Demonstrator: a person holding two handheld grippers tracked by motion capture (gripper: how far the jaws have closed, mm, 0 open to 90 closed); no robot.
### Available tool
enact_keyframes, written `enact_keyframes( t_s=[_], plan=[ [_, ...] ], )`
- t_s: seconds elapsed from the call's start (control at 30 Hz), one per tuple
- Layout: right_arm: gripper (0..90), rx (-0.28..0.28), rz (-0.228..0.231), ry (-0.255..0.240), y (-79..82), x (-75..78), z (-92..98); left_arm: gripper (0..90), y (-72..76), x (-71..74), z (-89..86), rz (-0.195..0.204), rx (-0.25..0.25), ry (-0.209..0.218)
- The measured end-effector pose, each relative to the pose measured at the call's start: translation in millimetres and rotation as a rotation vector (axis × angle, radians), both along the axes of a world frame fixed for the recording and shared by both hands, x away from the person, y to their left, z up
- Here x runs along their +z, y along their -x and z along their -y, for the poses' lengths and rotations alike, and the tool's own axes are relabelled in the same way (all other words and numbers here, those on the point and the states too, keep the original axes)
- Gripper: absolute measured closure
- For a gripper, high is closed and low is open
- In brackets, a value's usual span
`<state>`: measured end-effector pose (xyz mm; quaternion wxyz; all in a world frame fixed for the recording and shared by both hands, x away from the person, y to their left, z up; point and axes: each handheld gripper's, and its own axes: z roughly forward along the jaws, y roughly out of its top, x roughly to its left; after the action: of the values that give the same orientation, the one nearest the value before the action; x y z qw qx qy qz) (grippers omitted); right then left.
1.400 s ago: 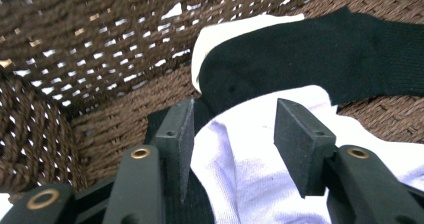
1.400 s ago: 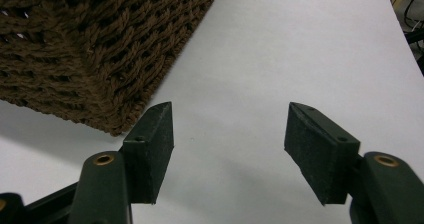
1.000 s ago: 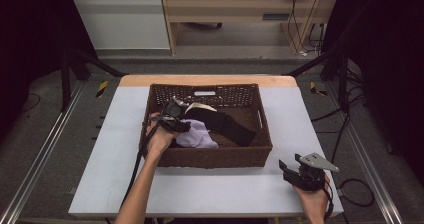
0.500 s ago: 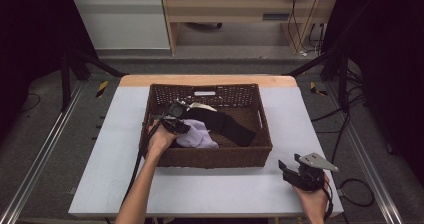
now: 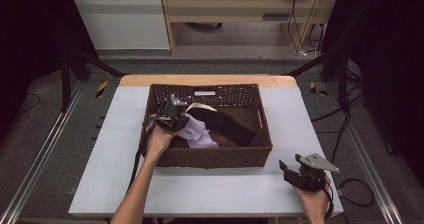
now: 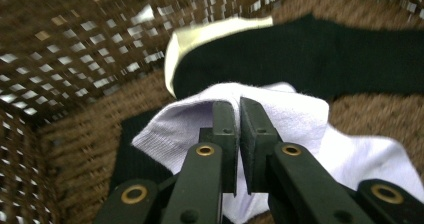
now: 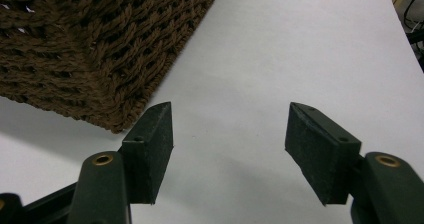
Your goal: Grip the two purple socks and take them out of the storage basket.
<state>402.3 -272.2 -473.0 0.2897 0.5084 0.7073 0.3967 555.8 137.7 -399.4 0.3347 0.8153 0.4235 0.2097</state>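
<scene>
Inside the brown woven basket, the left tongs had just closed and pinched a fold of the lavender sock, which lay beside a black sock. The right tongs hung released over the white table, near the basket's corner.

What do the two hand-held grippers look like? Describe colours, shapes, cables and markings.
Both the left gripper and right gripper have black, blocky jaws with brass-coloured rivets. The right gripper carries a grey three-cornered plate. A black cable trails from the left one. No sleeves are visible.
</scene>
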Motion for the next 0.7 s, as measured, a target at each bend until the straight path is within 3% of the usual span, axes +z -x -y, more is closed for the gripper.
enact_keyframes(
  t_s=[0.1,0.23,0.3,0.43,0.7],
  plan=[
    [35.9,-0.002,0.003,-0.001,-0.2,0.0,0.5,85.0,4.4,4.0,-2.6,0.07,0.021,0.015],
    [35.9,-0.003,-0.001,-0.008,0.1,0.5,1.7,85.0,8.7,8.8,-5.7,0.131,0.017,0.058],
    [35.9,-0.008,-0.002,-0.01,-0.2,0.6,2.2,85.1,9.8,11.1,-7.0,0.147,0.023,0.074],
    [36.0,-0.005,0.005,-0.001,-1.2,-0.1,2.8,85.3,11.1,18.8,-13.1,0.177,0.039,0.172],
    [36.0,-0.008,0.003,-0.003,-1.1,0.1,3.2,85.4,24.4,40.1,-21.7,0.267,0.063,0.237]
  ],
)
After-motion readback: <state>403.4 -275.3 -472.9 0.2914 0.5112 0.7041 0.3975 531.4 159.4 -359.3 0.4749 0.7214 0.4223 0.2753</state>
